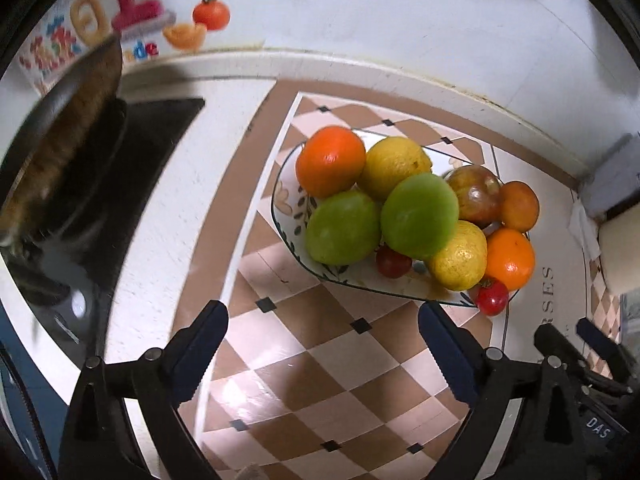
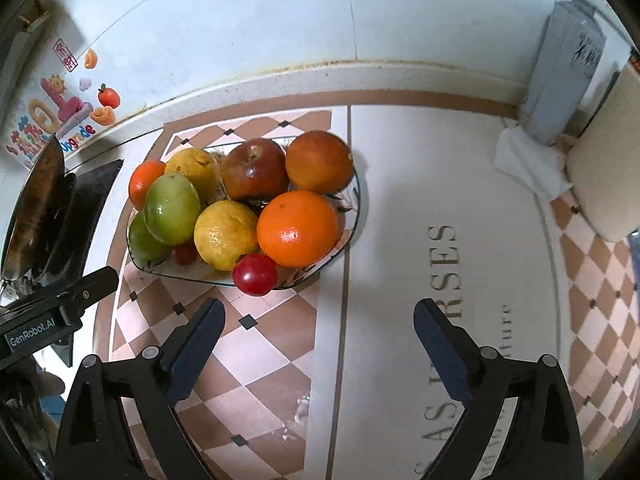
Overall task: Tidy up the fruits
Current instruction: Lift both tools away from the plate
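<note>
A patterned plate on the checked mat holds piled fruit: oranges, lemons, green fruits, a red-brown apple and small red tomatoes. My left gripper is open and empty, just in front of the plate. My right gripper is open and empty, in front of the plate's right side. The right gripper's fingers show at the left wrist view's right edge.
A dark pan sits on a black stove at the left. A white box, a crumpled tissue and a cream container stand at the right. The wall runs behind.
</note>
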A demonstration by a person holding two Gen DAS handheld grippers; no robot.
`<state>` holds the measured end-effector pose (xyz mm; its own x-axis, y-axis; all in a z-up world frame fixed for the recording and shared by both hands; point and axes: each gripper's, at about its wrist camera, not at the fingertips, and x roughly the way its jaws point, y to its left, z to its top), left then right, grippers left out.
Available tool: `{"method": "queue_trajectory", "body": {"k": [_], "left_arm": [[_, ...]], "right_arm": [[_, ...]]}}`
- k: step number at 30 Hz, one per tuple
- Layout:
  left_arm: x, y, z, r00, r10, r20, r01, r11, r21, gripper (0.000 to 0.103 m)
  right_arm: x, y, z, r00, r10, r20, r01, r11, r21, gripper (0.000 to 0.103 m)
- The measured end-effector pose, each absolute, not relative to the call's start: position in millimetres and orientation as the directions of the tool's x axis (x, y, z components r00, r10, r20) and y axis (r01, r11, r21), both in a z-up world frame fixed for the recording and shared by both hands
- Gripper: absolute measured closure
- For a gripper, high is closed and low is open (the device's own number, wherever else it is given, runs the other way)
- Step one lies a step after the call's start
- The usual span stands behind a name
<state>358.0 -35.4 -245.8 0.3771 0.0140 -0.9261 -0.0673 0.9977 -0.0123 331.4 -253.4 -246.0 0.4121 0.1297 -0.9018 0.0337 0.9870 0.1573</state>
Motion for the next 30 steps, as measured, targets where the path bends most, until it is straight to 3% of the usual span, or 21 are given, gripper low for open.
{"method": "queue_trajectory", "body": {"k": [12, 30], "left_arm": [[313, -42, -188, 0.478, 0.021, -0.878, 0.032, 0.999, 0.042, 0.006], [170, -22, -72, 0.656, -0.058, -0.753, 0.123, 0.992, 0.030, 0.006]], "right_arm": [[271, -250, -165, 0.531, 0.070, -0.845, 0.083, 0.987, 0.134, 0.005], [98, -234, -45, 0.672, 0.040, -0.739, 0.090, 0.987, 0.135, 0.002]]}}
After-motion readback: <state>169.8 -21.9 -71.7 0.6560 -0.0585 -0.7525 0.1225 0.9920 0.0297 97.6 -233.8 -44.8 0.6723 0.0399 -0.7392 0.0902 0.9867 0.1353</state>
